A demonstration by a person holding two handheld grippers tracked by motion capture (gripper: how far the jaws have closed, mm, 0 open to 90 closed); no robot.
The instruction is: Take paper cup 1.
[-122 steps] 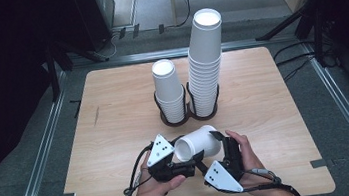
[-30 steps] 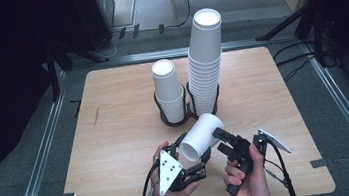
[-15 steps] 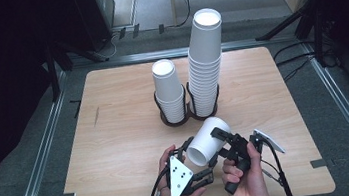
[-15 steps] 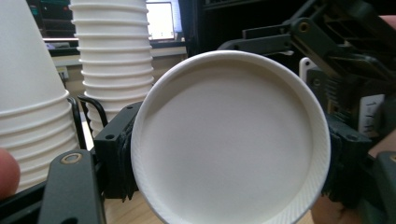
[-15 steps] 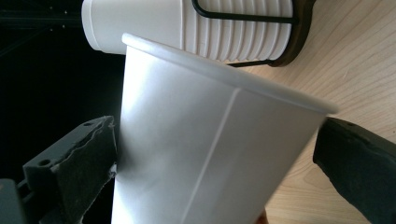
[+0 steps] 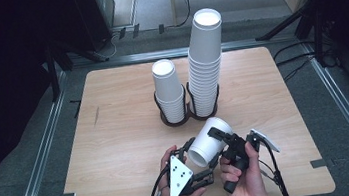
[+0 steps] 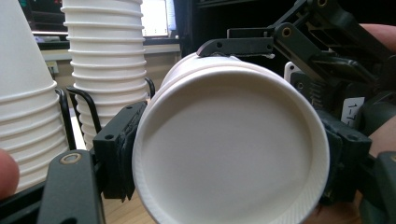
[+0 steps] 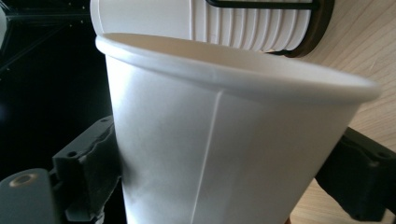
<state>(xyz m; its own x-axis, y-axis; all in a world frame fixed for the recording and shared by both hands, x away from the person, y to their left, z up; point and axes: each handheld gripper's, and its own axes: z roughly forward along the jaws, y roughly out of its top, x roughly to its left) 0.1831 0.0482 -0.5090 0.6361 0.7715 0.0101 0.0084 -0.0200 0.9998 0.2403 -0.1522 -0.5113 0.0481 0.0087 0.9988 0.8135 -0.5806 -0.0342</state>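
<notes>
- Since the earlier frames the right tongs (image 6: 216, 138) have come in from beside the cup (image 6: 209, 141) and their jaws have just been closing on it — the cup wall now sits between them, pads against the paper near the rim.
- The left tongs (image 6: 193, 152) hold the same cup by its base end, clamped narrow on the bottom edge; the left gripper view looks straight at the round underside (image 7: 229, 154).
- The cup lies tilted on its side in the air, just above the near part of the table (image 6: 116, 135), mouth pointing away toward the two stacks: a short stack (image 6: 169, 92) and a tall stack (image 6: 206, 69) in a black wire holder (image 6: 164, 114).
- Handling, as I judge it: thin paper, very light, easy to crush or ovalise (the rolled rim and the base ring are the stiff parts). Grip there, gently — the smooth wall may slip, and nested cups tend to stick.
</notes>
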